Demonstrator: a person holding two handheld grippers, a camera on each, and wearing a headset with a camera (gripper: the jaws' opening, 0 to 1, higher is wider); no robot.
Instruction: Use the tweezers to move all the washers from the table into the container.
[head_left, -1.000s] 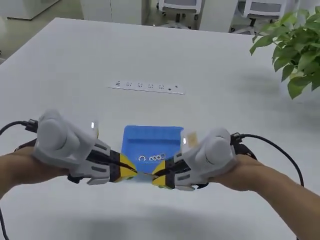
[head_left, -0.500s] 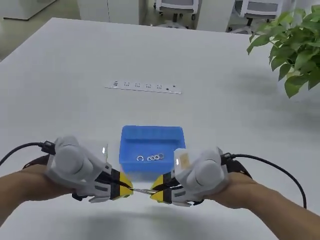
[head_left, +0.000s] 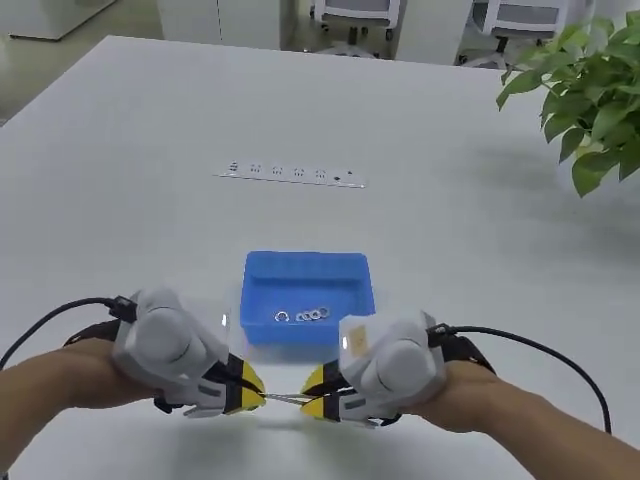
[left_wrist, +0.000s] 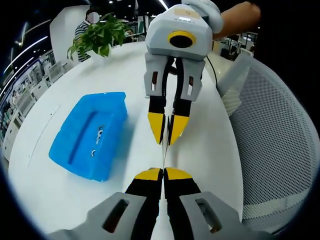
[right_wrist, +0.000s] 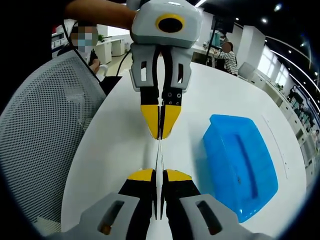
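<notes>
- Directly ahead of you on the white table (head_left: 150, 120), the blue container (head_left: 305, 280) sits upright with its top open. In the head view its near wall is just beyond the two grippers.
- Inside it, a small cluster of silvery washers (head_left: 305, 316) lies in a short row on the floor, toward the near side. They are too small to count with certainty.
- Your left gripper (left_wrist: 163, 174) has its yellow-tipped jaws pressed together on one end of the tweezers (left_wrist: 163, 156), a thin metal strip running straight out from between the tips.
- Your right gripper (right_wrist: 160, 175) faces it tip to tip, clamped on the other end of the tweezers. In the right gripper view a hairline slit shows along its jaws where the strip passes.
- The tweezers bridge the short gap between the two pairs of tips, low over the table. I cannot tell whether they touch the surface.
- The washers lie apart from both pairs of tips, past the tweezers and inside the container walls.
- The container lies left of the jaws in the left gripper view and right of them in the right gripper view.
- Beyond the container a power strip (head_left: 292, 174) lies flat on the table, well apart from it, and a leafy plant (head_left: 590, 90) stands at the far right.
</notes>
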